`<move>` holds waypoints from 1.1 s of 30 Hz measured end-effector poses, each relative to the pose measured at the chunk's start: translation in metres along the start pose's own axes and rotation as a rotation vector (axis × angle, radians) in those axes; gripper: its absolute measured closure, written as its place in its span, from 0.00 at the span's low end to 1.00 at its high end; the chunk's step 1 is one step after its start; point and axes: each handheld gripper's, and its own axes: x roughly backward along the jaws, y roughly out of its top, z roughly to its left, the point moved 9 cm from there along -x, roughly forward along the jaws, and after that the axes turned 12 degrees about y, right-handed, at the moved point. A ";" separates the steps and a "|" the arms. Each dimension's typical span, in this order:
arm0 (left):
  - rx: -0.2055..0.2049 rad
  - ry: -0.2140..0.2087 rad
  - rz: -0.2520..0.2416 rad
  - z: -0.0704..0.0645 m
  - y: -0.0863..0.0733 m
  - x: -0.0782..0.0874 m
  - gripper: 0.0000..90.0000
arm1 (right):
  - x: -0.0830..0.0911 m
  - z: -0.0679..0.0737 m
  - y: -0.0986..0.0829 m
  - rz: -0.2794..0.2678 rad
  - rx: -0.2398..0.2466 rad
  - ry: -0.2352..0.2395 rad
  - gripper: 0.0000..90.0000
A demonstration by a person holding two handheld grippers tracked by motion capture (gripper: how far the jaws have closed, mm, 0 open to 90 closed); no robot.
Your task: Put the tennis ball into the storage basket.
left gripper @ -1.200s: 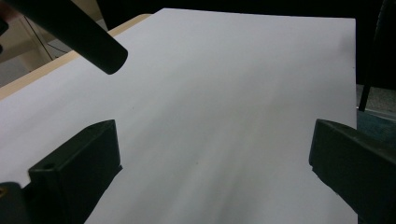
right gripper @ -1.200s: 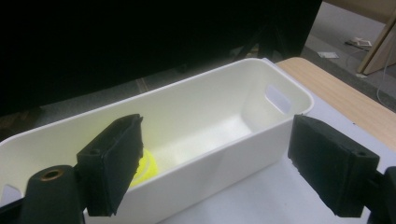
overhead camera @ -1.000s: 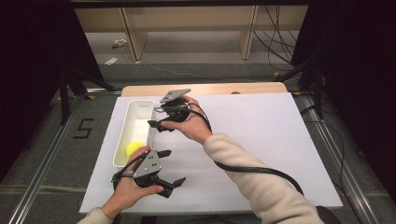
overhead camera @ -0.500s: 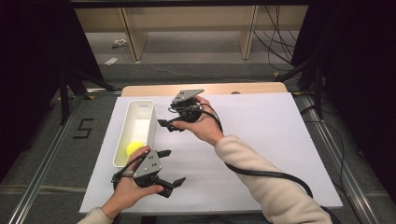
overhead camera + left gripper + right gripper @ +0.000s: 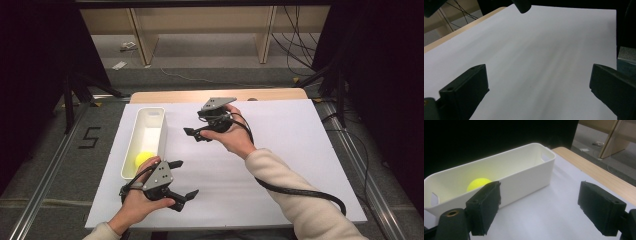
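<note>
Both hand-held grippers empty, ball resting in the bin
Your right hand-held gripper (image 5: 196, 134) and left hand-held gripper (image 5: 181, 179) have jaws spread with nothing between; the yellow ball (image 5: 478, 184) lies at the white bin's (image 5: 524, 180) near end, so reach in from above, clear of the walls

A wooden counter (image 5: 170, 95) carried a white sheet (image 5: 300, 150) that covered nearly all of it, leaving a bare strip at the far edge. A long white bin (image 5: 147, 127) stood on the sheet's left side.
</note>
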 end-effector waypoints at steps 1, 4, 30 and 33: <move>0.000 0.001 0.001 0.000 0.000 0.000 0.02 | 0.002 -0.001 -0.002 0.002 -0.003 -0.002 0.21; -0.001 0.001 0.000 0.000 0.000 0.000 0.02 | 0.009 -0.003 -0.004 -0.004 -0.008 -0.012 0.21; 0.002 0.013 0.005 0.001 0.000 0.000 0.02 | 0.061 -0.015 -0.038 -0.014 -0.042 -0.078 0.21; 0.011 0.000 0.007 -0.001 0.000 0.000 0.02 | 0.069 -0.016 -0.042 -0.015 -0.047 -0.085 0.21</move>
